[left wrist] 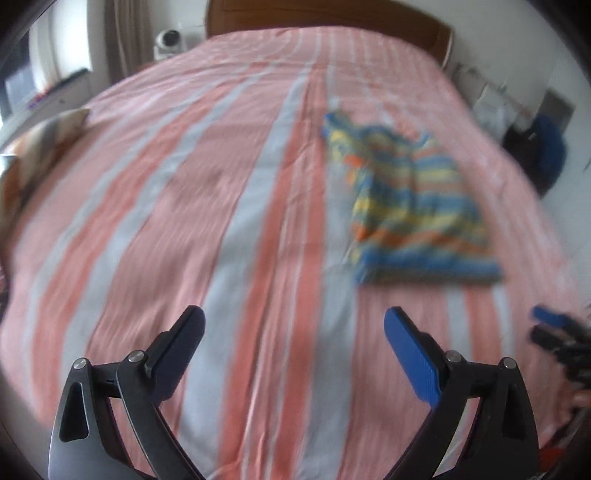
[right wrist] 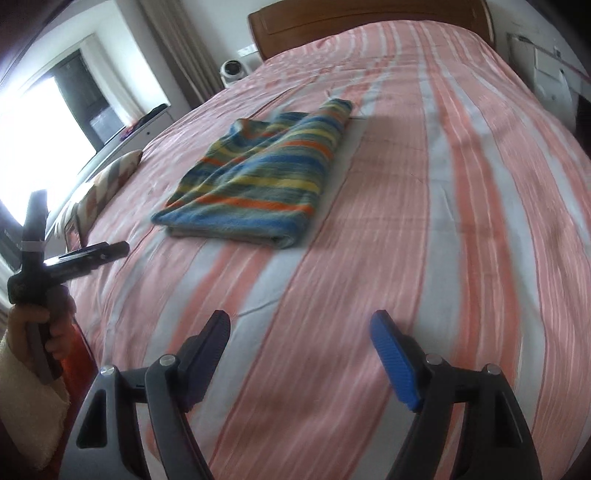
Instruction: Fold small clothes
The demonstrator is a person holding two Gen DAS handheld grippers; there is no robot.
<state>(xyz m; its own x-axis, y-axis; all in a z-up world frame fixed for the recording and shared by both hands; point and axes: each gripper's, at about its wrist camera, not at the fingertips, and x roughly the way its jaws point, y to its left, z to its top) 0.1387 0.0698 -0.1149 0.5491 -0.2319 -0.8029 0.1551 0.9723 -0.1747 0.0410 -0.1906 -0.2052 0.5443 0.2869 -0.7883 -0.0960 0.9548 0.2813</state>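
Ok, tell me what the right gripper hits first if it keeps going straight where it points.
Probably the bedspread. The right gripper is open and empty, angled down at bare striped cover. The folded top lies farther on and to the left, likely off that line, though depth is unclear.

A big bed [right wrist: 461,221] has a cover with pink and pale grey stripes. A brown wooden headboard [right wrist: 369,18] stands at its far end. A small white round gadget [right wrist: 232,70] sits beside it. A patterned pillow [right wrist: 110,173] lies near the bright window [right wrist: 37,122].
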